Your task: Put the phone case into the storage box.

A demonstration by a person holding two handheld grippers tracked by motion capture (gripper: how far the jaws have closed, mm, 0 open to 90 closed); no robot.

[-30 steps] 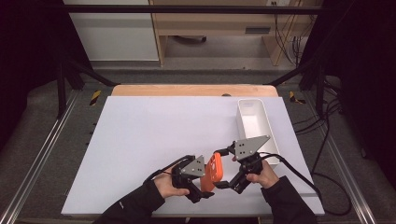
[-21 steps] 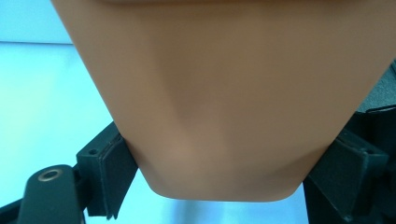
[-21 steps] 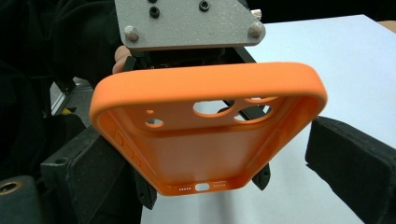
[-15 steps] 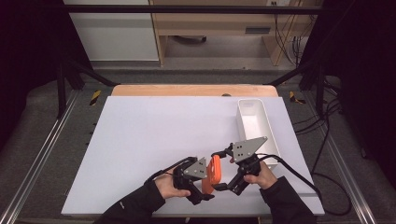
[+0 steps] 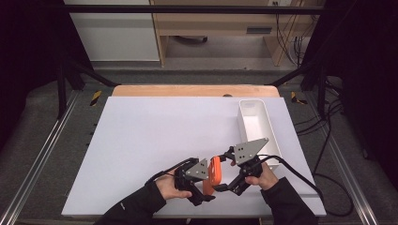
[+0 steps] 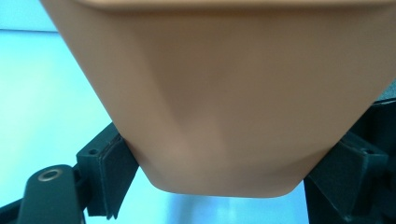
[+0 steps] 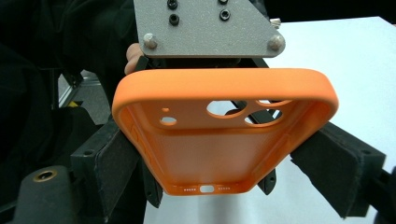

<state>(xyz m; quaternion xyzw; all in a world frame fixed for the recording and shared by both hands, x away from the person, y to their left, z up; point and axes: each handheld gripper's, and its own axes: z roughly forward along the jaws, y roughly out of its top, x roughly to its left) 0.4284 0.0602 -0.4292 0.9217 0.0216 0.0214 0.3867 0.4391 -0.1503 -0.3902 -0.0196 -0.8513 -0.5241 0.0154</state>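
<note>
Both my claws pinch one orange phone case (image 5: 215, 174) above the near edge of the white table (image 5: 155, 140).

In the high view my left gripper (image 5: 202, 190) and my right gripper (image 5: 224, 186) face each other, and the case stands on edge between them. In my left gripper view the smooth back of the case (image 6: 233, 102) is close up, and my pads (image 6: 114, 175) press its two sides near the bottom end. In my right gripper view I look into the hollow of the case (image 7: 219, 135), camera holes up and port slot down, with my pads (image 7: 116, 168) clamped on its long sides. A white bin (image 5: 258, 129) sits on the table, just beyond my right hand (image 5: 263, 176).
</note>
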